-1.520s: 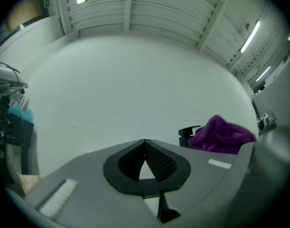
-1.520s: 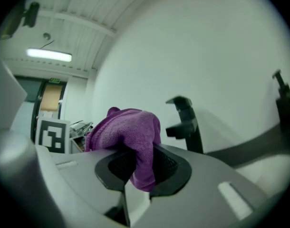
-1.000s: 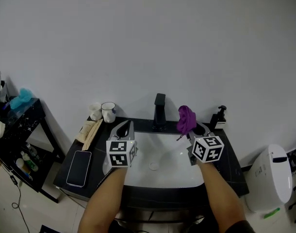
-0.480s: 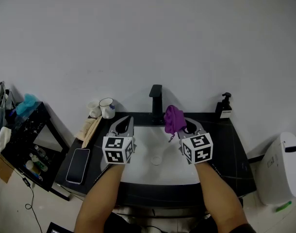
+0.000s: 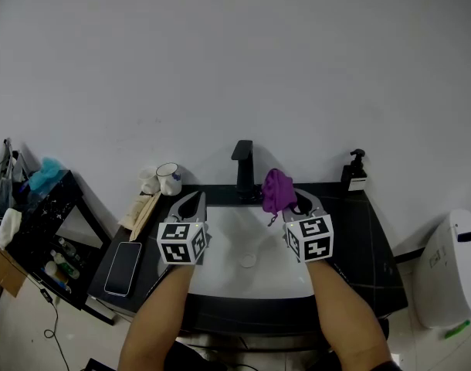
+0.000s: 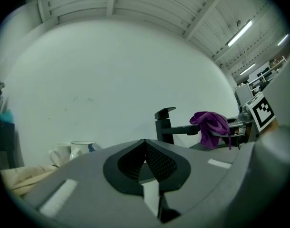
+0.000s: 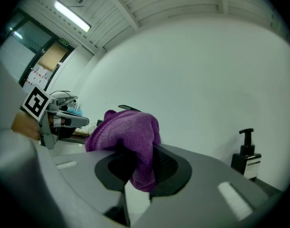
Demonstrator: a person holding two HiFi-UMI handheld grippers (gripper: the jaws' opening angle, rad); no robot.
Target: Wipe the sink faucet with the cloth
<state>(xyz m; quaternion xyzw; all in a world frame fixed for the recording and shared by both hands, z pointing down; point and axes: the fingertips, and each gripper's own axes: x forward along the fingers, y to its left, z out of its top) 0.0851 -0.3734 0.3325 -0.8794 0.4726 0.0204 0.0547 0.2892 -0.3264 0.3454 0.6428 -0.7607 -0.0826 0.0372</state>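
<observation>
Left claw (image 6: pixel 145 145): jaws together, nothing between them. Beyond the tips stands the black faucet (image 6: pixel 164 125). The purple cloth (image 6: pixel 211 127) hangs just right of it. A white mug (image 6: pixel 82 149) stands at left.

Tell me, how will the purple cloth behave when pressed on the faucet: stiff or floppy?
Probably floppy: the purple cloth droops in folds over the right gripper pinching it. Likely light, since that one pinch carries the whole bunch. Its fuzzy weave should mould around the faucet.
</observation>
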